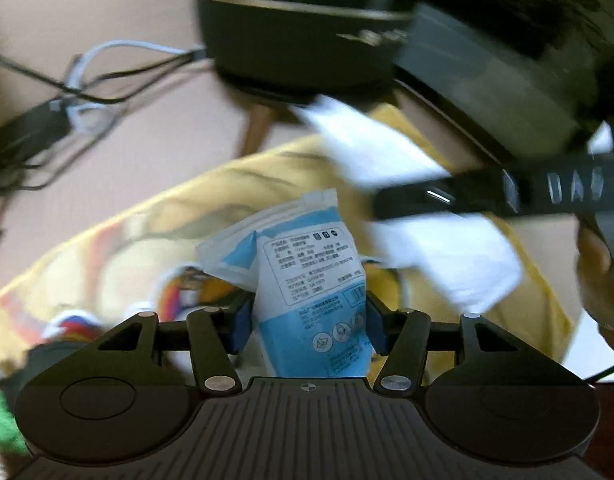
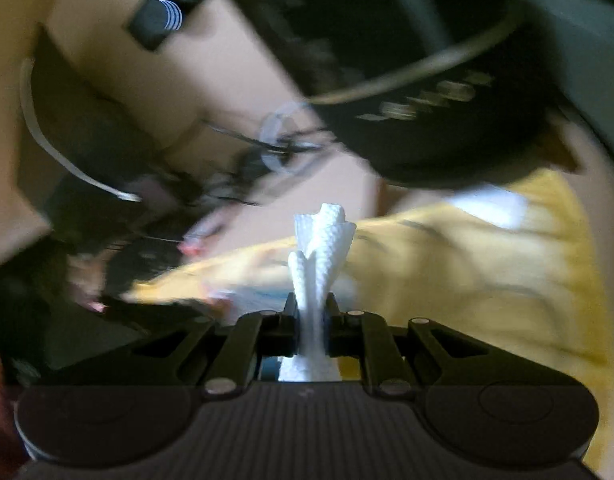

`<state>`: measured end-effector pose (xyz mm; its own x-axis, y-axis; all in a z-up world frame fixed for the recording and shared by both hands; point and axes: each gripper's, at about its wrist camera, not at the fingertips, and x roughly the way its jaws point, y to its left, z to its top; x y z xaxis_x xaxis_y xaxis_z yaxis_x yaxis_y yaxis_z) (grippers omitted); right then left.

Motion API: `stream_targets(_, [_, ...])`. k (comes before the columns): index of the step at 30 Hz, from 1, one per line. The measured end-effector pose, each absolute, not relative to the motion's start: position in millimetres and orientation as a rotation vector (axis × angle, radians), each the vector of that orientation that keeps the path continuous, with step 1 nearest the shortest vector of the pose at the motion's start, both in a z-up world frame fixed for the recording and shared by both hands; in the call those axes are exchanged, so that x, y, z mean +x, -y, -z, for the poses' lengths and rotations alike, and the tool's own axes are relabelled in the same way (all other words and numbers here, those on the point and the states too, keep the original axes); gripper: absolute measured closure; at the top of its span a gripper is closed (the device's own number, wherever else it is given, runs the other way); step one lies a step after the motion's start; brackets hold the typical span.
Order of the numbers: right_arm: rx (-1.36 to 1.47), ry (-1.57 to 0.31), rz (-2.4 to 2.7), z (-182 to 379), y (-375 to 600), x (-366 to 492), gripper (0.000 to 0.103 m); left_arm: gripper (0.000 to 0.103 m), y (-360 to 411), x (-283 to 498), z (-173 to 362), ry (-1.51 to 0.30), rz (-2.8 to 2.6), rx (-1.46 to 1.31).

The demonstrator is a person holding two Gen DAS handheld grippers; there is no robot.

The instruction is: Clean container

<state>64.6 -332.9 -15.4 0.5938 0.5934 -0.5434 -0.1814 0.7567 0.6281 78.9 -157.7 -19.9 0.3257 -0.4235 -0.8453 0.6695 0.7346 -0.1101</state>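
Left tool (image 1: 309,312) is pinching a blue-and-white wipe pack (image 1: 307,280) btwn its blue pads (image 1: 243,322), pack standing upright w/ its printed label facing the cam and its top edge poking up past the fingertips. Right tool (image 2: 311,320) is squeezed nearly together on a bunched white textured wipe (image 2: 321,256), the wad sticking up out of the jaws. From the left cam, the right tool's black body (image 1: 487,196) is reaching in from the right side, w/ the white wipe (image 1: 427,216) hanging around it and a hand (image 1: 599,276) gripping behind. Under both, a yellow printed cloth (image 1: 235,196) is covering the counter. Beyond the cloth, the dark round container (image 1: 299,36) w/ a pale rim band is sitting at the far edge, just past the wipe, lid side blurred. Left of it, a tangle of black and white cables (image 1: 67,96) is lying on the beige surface. Both views are motion-blurred.
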Motion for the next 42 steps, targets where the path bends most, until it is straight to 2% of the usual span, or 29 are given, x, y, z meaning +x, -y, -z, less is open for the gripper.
stream_targets(6, [0.494, -0.904, -0.456, 33.0, 320.2, 75.3, 0.089, 0.043, 168.8, 70.3, 29.7, -1.029, 0.754, 0.300])
stream_targets(17, [0.472, -0.972, -0.259, 56.6, 362.6, 57.8, 0.089, 0.040, 164.2, 71.5, 23.8, -1.020, 0.730, 0.322])
stream_targets(18, [0.477, -0.968, -0.252, 56.3, 365.2, 56.2, 0.089, 0.037, 162.4, 68.7, 19.3, -1.002, 0.733, 0.341])
stream_targets(21, [0.494, -0.957, -0.248, 54.7, 366.9, 53.7, 0.089, 0.017, 154.5, 51.8, 0.6, -0.950, 0.783, 0.395])
stream_targets(22, [0.496, -0.954, -0.250, 54.0, 366.8, 53.3, 0.089, 0.013, 152.2, 47.0, -1.8, -0.952, 0.791, 0.399])
stream_targets(28, [0.483, -0.932, -0.259, 48.2, 360.9, 52.0, 0.089, 0.013, 135.2, 55.8, 24.0, -1.158, 0.703, 0.188])
stream_targets(33, [0.445, -0.919, -0.315, 40.6, 350.9, 44.7, 0.089, 0.012, 125.0, 72.4, 46.4, -1.262, 0.616, -0.020])
stream_targets(35, [0.480, -0.934, -0.375, 43.9, 344.7, 44.4, 0.089, 0.016, 126.4, 74.3, 46.8, -1.230, 0.626, -0.048])
stream_targets(37, [0.482, -0.959, -0.393, 50.1, 336.6, 46.4, 0.089, 0.045, 124.5, 77.9, 46.0, -1.203, 0.617, -0.066])
stream_targets(42, [0.504, -1.009, -0.420, 64.5, 324.6, 51.9, 0.089, 0.051, 103.9, 90.4, 45.3, -1.174, 0.568, -0.154])
